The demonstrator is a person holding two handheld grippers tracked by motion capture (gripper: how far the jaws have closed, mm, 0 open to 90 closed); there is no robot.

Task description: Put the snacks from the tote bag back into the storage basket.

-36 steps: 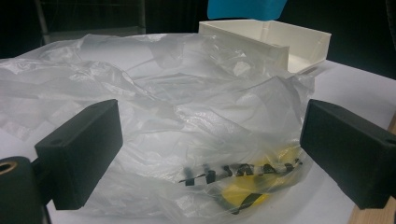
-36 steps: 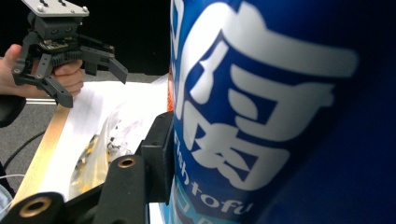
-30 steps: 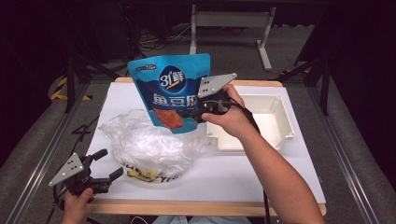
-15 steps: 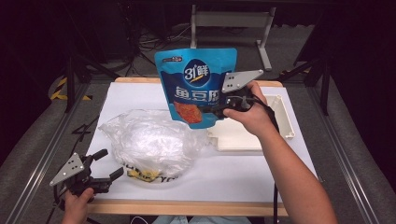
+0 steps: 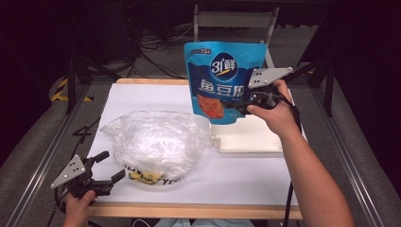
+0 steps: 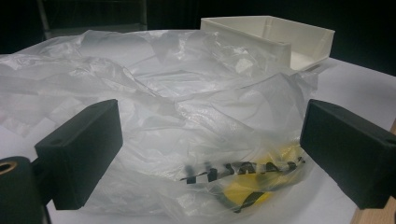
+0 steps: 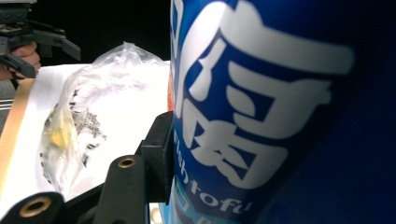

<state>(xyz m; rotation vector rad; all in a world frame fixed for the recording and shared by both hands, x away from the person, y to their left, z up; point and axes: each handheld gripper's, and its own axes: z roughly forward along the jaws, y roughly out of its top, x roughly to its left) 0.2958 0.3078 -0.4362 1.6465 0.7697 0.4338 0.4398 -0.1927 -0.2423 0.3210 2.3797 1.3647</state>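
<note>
Pouch held over the tray
Right gripper [image 5: 241,108] pinches the blue pouch [image 5: 224,80] upright above the tray [image 5: 250,142]; best lowered level. Left gripper [image 5: 106,166] waits, jaws spread, before the bag [image 5: 156,139].

Blue pouch [image 5: 222,80] with white lettering, clear bag [image 5: 153,142] with yellow-black print, cream tray [image 5: 250,139].
</note>
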